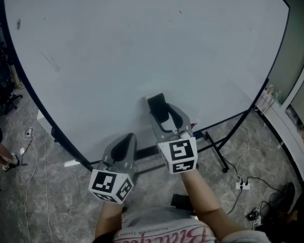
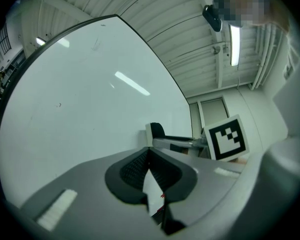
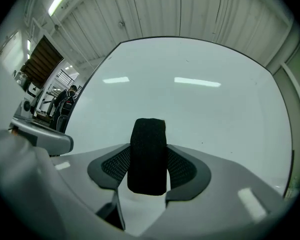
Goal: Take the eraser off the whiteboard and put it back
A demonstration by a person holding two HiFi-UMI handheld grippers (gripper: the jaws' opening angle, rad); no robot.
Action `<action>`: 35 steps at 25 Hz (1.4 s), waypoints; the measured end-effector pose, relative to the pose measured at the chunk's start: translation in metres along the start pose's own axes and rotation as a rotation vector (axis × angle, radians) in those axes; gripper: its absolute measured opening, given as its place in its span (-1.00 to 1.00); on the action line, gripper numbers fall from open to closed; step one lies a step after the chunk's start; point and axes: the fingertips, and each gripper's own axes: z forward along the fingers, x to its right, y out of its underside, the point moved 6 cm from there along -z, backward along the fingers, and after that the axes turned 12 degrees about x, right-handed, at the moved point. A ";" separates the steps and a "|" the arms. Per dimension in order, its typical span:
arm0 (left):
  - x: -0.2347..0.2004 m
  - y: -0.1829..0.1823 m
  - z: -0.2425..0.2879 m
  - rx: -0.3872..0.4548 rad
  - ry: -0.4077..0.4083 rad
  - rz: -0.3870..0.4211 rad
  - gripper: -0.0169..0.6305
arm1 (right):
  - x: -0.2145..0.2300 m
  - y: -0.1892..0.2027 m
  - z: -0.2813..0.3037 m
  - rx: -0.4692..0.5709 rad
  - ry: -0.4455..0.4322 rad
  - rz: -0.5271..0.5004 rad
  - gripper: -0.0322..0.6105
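Note:
The eraser [image 1: 156, 103], black felt on a white back, sits between the jaws of my right gripper [image 1: 163, 116], which is shut on it. It is held at the lower middle of the large whiteboard [image 1: 142, 44], at or very near the surface; contact cannot be told. In the right gripper view the eraser [image 3: 148, 154] stands upright between the pads of that gripper [image 3: 148, 170]. My left gripper [image 1: 124, 147] hangs lower and to the left, jaws together with nothing in them. The left gripper view shows its own tips [image 2: 149, 168] meeting, with the eraser [image 2: 155, 132] beyond.
The whiteboard stands on a black frame with legs [image 1: 218, 156] on a grey marbled floor. Cables and a power strip [image 1: 241, 185] lie at the right, another cable [image 1: 29, 133] at the left. A window wall [image 1: 299, 100] is at the far right.

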 end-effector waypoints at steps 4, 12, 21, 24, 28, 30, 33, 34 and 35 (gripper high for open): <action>-0.004 0.000 0.000 0.003 -0.013 0.008 -0.95 | 0.003 -0.001 0.013 -0.004 0.005 -0.006 -0.20; -0.011 -0.005 -0.002 0.013 -0.027 0.020 -0.95 | 0.001 0.002 0.019 -0.012 0.033 -0.030 -0.19; -0.008 -0.005 -0.004 0.005 -0.010 0.023 -0.95 | -0.001 0.001 0.022 -0.037 0.001 -0.049 -0.17; -0.008 -0.005 -0.006 0.002 -0.005 0.018 -0.95 | -0.002 0.002 0.014 -0.033 0.013 -0.053 -0.14; -0.005 -0.002 -0.008 -0.006 -0.004 0.018 -0.95 | -0.005 0.004 -0.007 -0.043 0.013 -0.044 -0.13; -0.004 -0.001 -0.008 -0.008 -0.001 0.016 -0.95 | -0.010 0.004 -0.019 -0.043 0.010 -0.039 -0.13; -0.001 0.000 -0.009 -0.010 0.006 0.007 -0.95 | -0.019 0.001 -0.039 -0.037 -0.019 -0.019 -0.39; 0.000 0.001 -0.010 -0.009 0.011 0.003 -0.95 | -0.022 0.000 -0.045 -0.034 -0.028 -0.011 -0.49; 0.002 0.001 -0.010 -0.008 0.017 0.000 -0.95 | -0.025 -0.002 -0.051 -0.029 -0.035 -0.006 -0.60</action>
